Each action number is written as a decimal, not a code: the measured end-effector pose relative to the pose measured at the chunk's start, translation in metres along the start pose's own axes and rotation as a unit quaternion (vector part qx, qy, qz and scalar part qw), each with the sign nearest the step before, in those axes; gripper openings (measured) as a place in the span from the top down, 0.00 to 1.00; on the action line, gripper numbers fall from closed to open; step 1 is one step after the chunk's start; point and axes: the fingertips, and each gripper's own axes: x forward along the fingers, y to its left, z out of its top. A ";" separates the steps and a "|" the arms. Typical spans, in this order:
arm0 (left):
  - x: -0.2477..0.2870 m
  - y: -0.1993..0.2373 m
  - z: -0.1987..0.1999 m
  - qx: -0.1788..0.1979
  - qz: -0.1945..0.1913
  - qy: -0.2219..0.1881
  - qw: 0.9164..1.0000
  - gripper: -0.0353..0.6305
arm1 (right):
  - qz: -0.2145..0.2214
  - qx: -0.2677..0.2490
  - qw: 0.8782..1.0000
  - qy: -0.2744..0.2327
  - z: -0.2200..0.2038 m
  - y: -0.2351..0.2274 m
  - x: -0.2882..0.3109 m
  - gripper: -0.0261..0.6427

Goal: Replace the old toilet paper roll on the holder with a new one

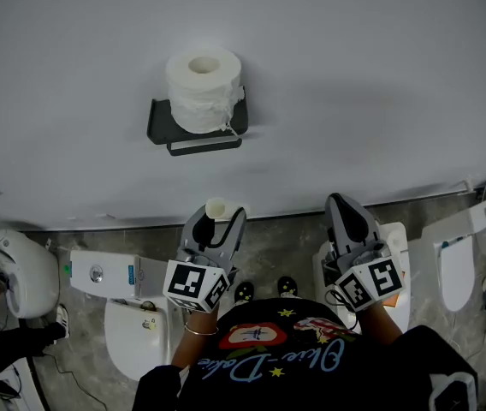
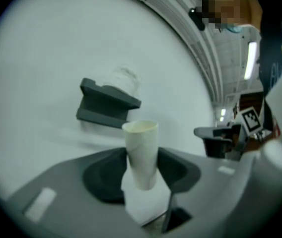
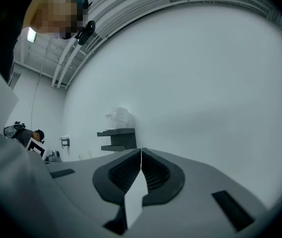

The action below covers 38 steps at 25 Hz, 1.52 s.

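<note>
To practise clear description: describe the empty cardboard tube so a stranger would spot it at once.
Start at the big white wall, where a full toilet roll sits on a dark holder. Nearer the person, the left gripper grips the cardboard tube upright. Unlike the fat white roll, it is thin, cream and hollow.

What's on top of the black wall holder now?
A white toilet paper roll stands upright on the shelf of the holder, loose end hanging at its right. The shelf surface under it is covered; the bar below looks bare.
</note>
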 end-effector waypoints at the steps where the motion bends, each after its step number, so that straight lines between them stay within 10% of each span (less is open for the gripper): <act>1: -0.003 0.001 0.003 0.007 0.004 -0.003 1.000 0.67 | 0.004 0.000 1.000 -0.001 0.000 0.002 0.003 0.94; 25: -0.023 0.007 0.032 0.033 0.020 -0.030 0.999 0.67 | 0.111 -0.028 0.992 -0.053 0.035 0.040 0.032 0.94; 30: -0.031 0.007 0.038 0.027 0.021 -0.041 0.999 0.67 | 0.247 -0.166 0.950 -0.090 0.112 0.091 0.074 0.74; 38: -0.045 0.013 0.045 0.029 0.033 -0.050 0.998 0.66 | 0.368 -0.375 0.849 0.059 0.139 0.152 0.147 0.62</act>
